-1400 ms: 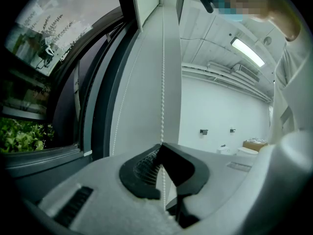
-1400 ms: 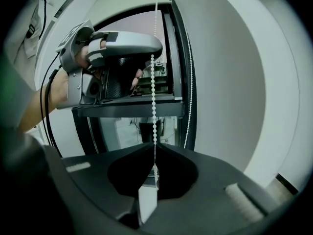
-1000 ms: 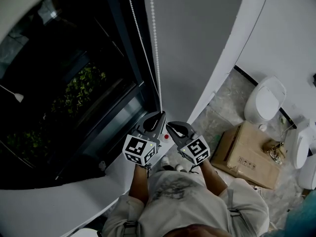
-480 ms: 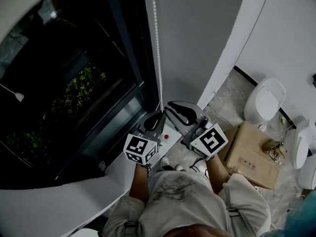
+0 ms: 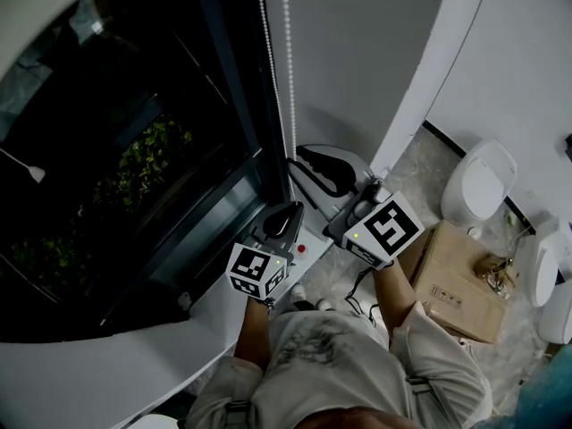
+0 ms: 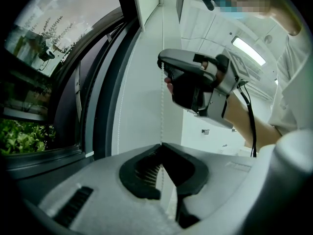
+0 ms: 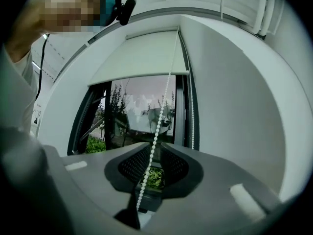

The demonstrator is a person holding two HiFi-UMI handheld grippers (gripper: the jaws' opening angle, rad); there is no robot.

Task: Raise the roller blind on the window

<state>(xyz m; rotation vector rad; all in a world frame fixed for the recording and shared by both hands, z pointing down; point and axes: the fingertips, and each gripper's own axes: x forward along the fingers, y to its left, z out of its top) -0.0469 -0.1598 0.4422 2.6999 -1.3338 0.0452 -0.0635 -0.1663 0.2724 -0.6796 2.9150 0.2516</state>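
Left gripper [image 5: 289, 210] jaws are closed on the bead chain [image 7: 161, 110]; right gripper [image 5: 299, 161], held higher, has jaws slightly apart, chain between them

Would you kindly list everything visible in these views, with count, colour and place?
roller blind: one, pale grey, partly lowered over the window's top.
bead chain: one loop, white, hanging beside the window frame.
window: one, dark frame, left of the wall.
plants: one clump, green, outside the glass.
cardboard box: one, brown, on the floor at right.
sanitary fixtures: about three, white, around the box.
left gripper: one, grey, lower, shut on the chain.
right gripper: one, grey, higher, jaws slightly apart around the chain.
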